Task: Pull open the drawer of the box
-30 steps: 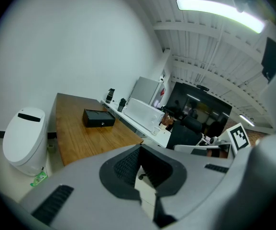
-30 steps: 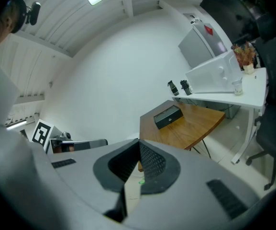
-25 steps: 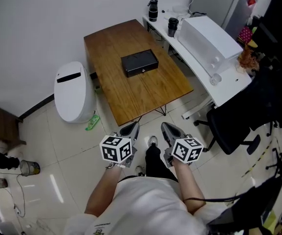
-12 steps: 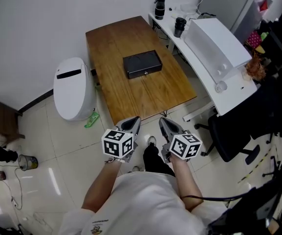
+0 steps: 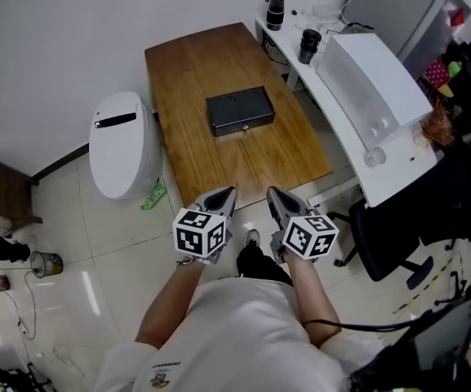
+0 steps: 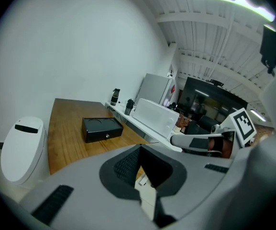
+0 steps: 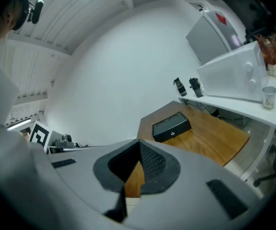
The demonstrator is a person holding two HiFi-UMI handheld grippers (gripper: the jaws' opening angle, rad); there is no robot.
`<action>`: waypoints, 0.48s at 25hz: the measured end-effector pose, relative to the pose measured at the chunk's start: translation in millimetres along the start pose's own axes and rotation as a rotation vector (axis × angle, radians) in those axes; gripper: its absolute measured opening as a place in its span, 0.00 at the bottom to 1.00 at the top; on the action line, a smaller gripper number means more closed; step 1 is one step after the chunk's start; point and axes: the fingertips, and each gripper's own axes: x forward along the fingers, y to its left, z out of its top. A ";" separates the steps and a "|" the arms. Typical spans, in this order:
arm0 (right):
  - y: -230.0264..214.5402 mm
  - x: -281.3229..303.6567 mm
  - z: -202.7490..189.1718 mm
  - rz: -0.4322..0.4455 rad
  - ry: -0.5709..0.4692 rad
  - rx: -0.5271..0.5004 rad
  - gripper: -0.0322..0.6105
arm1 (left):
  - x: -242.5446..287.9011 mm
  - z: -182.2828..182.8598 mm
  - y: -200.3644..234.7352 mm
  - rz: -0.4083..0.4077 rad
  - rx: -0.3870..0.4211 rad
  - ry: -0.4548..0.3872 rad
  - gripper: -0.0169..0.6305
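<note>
Just short of the table [image 5: 190, 72], the left gripper [image 5: 221, 199] and right gripper [image 5: 281, 201] hover side by side, jaws closed on nothing, facing the shut black box [image 5: 239, 111] on it.

The wooden table [image 5: 188, 149] stands ahead of the left tongs [image 5: 223, 195] and the right tongs [image 5: 277, 196]; in the head view its near edge shows just at their tips. A black box [image 5: 239, 110] lies flat near its middle, well ahead of both tongs, its small-knobbed front facing them.
</note>
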 end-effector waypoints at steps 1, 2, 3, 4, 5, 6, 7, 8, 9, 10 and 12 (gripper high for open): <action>-2.8 3.9 3.8 0.003 0.000 -0.002 0.03 | 3.7 3.0 1.7 0.004 0.000 -0.001 0.03; -5.2 7.6 6.7 0.006 0.003 -0.006 0.03 | 6.8 5.7 3.4 0.009 -0.001 -0.003 0.03; -7.2 10.8 8.9 0.010 0.007 -0.009 0.03 | 9.7 7.9 5.2 0.015 -0.003 -0.003 0.03; -9.0 13.6 10.8 0.014 0.013 -0.013 0.03 | 12.4 9.9 6.7 0.020 -0.005 -0.003 0.03; -11.0 16.2 12.7 0.018 0.018 -0.017 0.03 | 15.1 11.8 7.9 0.024 -0.007 -0.001 0.03; -13.3 18.9 14.7 0.021 0.022 -0.019 0.03 | 17.8 13.8 8.9 0.028 -0.008 0.000 0.03; -16.0 21.9 16.7 0.023 0.026 -0.021 0.03 | 20.5 15.9 9.8 0.031 -0.008 -0.001 0.03; -19.0 25.1 18.5 0.026 0.030 -0.022 0.03 | 23.2 17.8 10.5 0.034 -0.008 -0.001 0.03; -21.8 28.3 20.1 0.030 0.034 -0.022 0.03 | 25.9 19.3 10.9 0.036 -0.009 -0.002 0.03; -24.3 31.5 21.2 0.035 0.038 -0.021 0.03 | 28.6 20.4 11.1 0.037 -0.009 -0.001 0.03; -29.3 38.5 22.9 0.046 0.044 -0.019 0.03 | 34.2 22.2 12.5 0.041 -0.007 0.000 0.03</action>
